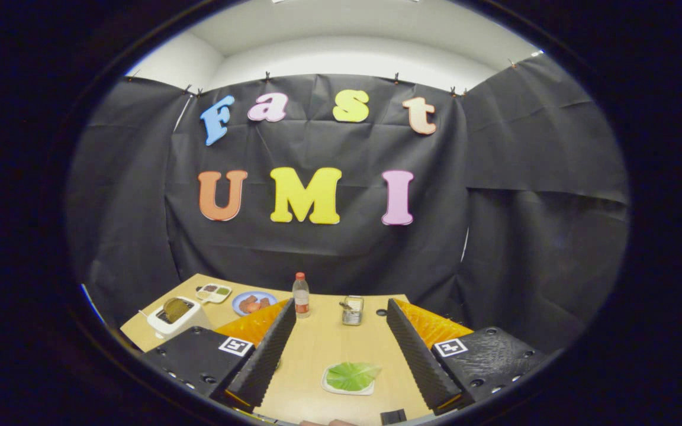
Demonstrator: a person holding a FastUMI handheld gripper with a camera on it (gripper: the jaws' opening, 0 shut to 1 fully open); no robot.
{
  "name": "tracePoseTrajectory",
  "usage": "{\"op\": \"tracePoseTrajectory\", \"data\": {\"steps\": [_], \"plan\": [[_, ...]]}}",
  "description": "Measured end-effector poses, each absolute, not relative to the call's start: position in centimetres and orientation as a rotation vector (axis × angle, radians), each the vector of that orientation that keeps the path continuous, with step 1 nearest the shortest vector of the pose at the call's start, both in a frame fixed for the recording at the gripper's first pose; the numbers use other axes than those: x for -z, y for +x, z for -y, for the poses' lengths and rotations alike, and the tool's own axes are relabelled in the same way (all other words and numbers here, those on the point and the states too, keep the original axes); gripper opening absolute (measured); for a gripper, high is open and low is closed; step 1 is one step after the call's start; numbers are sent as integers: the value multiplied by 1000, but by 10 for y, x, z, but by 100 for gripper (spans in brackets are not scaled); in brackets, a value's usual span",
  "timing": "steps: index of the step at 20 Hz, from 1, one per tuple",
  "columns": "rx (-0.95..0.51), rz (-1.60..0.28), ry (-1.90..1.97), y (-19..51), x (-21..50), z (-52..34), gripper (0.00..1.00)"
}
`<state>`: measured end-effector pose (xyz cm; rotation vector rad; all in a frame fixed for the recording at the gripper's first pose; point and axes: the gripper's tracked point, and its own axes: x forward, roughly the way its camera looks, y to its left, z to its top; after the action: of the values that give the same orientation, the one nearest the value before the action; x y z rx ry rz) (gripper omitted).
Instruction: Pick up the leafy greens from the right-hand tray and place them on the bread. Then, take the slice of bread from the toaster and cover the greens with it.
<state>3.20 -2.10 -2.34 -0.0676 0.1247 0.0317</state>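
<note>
The gripper (341, 355) is held above the table (317, 349) with its fingers spread wide and nothing between them. The greens (353, 376) are seen lying flat on a small white tray (334, 389), low between the fingers and slightly toward the right one. The leaf's long axis runs across the gap, from finger to finger. The toaster (170, 319), with a bread slice (176, 309) standing in its slot, is placed well apart, beyond the left finger. A bottle (301, 294) and a tin (353, 310) stand farther ahead. A descent onto the leaf is judged to be required next.
</note>
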Motion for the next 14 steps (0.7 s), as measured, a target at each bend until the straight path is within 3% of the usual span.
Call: {"op": "tracePoseTrajectory", "data": {"steps": [14], "plan": [[-34, -581, -29, 175, 252, 132, 95]]}}
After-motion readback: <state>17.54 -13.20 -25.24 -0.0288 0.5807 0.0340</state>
